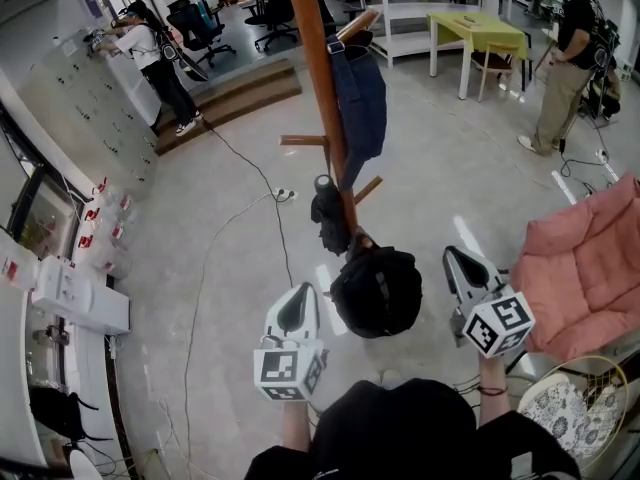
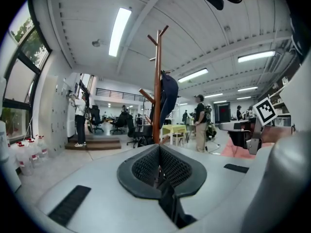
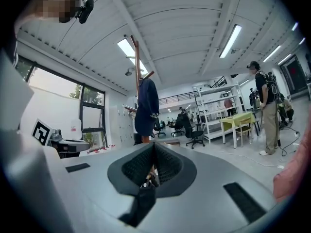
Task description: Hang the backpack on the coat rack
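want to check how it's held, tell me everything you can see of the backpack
The backpack is black, soft-looking fabric, a rounded bulk seen from above, between the two grippers and right before the coat rack pole. The left gripper and right gripper each pinch a black strap, apparently its.

The person wears a black top (image 1: 400, 433). Beyond that top, the light grey plastic left gripper (image 1: 298, 303) and right gripper (image 1: 462, 266) have black mesh-textured pads. Each carries a white cube (image 1: 290, 370) printed with black square markers. A thin red wristband (image 1: 490, 391) sits nearest the top.
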`<action>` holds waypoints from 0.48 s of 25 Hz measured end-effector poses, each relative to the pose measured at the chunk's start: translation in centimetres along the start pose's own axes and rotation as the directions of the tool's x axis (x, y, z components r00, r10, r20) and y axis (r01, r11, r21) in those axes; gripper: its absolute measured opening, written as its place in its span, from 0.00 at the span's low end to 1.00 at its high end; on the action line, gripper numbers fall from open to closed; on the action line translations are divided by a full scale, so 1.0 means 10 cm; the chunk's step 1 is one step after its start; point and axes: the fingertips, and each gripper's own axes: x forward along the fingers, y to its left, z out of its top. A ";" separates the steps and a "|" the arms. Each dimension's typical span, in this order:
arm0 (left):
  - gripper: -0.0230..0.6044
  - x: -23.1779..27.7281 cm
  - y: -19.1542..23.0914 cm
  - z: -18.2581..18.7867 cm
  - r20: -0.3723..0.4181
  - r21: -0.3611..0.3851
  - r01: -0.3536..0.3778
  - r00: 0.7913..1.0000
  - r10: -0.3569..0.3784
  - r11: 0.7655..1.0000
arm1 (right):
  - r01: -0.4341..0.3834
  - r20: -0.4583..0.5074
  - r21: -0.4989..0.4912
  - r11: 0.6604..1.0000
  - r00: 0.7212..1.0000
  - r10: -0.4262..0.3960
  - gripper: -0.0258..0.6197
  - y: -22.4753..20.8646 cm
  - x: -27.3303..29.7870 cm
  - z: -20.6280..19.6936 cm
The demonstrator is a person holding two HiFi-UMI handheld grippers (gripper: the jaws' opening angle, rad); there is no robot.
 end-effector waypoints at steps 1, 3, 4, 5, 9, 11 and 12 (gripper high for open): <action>0.06 0.00 -0.01 0.00 0.001 0.000 0.000 1.000 0.000 1.000 | 0.001 0.000 -0.003 1.000 1.000 -0.001 0.06 -0.01 -0.01 0.00; 0.06 -0.01 -0.02 -0.01 -0.001 -0.001 -0.002 1.000 0.002 1.000 | 0.002 -0.005 -0.007 1.000 1.000 -0.002 0.06 -0.02 -0.03 -0.02; 0.06 -0.02 -0.02 -0.03 -0.003 -0.002 -0.003 1.000 0.003 1.000 | 0.003 -0.008 -0.007 1.000 1.000 -0.003 0.06 -0.02 -0.04 -0.03; 0.06 -0.03 -0.02 -0.04 -0.006 -0.002 -0.005 1.000 0.005 1.000 | 0.005 -0.011 -0.004 1.000 1.000 -0.005 0.06 -0.03 -0.05 -0.04; 0.06 -0.04 -0.03 -0.06 -0.014 0.000 -0.008 1.000 0.008 1.000 | 0.008 -0.010 -0.002 1.000 1.000 -0.008 0.06 -0.05 -0.07 -0.04; 0.06 -0.05 -0.03 -0.07 -0.018 -0.003 -0.007 1.000 0.007 1.000 | 0.009 -0.012 -0.002 1.000 1.000 -0.009 0.06 -0.06 -0.09 -0.05; 0.06 -0.05 -0.04 -0.08 -0.021 -0.003 -0.007 1.000 0.007 1.000 | 0.010 -0.012 -0.001 1.000 1.000 -0.010 0.06 -0.06 -0.09 -0.05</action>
